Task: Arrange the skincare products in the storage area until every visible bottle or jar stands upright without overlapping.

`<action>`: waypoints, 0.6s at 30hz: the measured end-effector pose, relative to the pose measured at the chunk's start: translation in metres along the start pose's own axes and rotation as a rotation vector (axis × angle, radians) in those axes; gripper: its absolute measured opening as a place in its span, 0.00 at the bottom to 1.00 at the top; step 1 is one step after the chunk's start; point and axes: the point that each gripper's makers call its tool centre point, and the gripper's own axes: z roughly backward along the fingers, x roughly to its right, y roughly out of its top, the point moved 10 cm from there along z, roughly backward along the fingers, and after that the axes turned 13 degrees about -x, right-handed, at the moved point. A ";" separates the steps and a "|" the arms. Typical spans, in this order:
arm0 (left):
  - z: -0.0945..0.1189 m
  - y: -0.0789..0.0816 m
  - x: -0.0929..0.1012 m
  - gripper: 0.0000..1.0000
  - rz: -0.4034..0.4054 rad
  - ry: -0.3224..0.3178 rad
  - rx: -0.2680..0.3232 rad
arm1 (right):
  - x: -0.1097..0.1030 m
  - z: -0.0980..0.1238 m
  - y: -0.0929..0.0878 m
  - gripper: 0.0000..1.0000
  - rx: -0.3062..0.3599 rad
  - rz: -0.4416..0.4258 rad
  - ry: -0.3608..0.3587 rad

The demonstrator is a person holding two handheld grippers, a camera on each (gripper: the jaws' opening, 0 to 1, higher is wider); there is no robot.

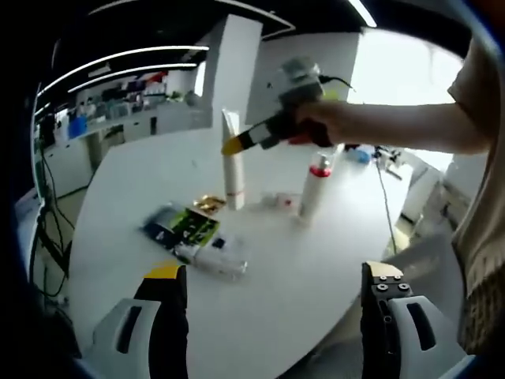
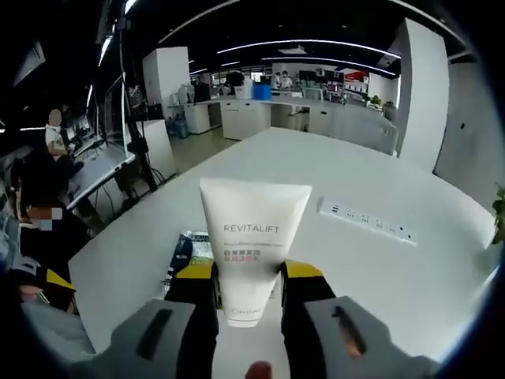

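A white REVITALIFT tube [image 2: 252,241] stands upright, wide end up, and my right gripper [image 2: 248,286] is shut on its lower half. In the left gripper view the same tube [image 1: 233,174] rests on the white table [image 1: 316,268], with the right gripper [image 1: 237,144] clamped on it from the right, held by a hand. To its right a white bottle with a red cap [image 1: 316,188] stands upright. A green and black box [image 1: 183,226], a clear flat pack [image 1: 213,257] and a gold jar [image 1: 209,204] lie nearer. My left gripper [image 1: 272,278] is open above the table's near edge.
A white power strip [image 2: 367,219] lies on the table beyond the tube. The green box [image 2: 189,249] sits left of my right jaws. A small pale item [image 1: 276,200] lies between tube and bottle. People sit at desks [image 2: 55,150] on the left; cabinets line the back.
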 end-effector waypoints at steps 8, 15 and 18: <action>-0.003 0.009 0.008 0.89 -0.006 0.006 0.016 | -0.010 0.034 -0.005 0.29 0.072 0.014 -0.007; 0.001 0.017 0.016 0.87 -0.042 0.005 0.024 | -0.024 0.062 -0.020 0.29 0.124 -0.015 0.000; 0.002 0.020 0.018 0.86 -0.046 0.012 0.030 | -0.033 0.071 -0.025 0.29 0.132 -0.006 0.001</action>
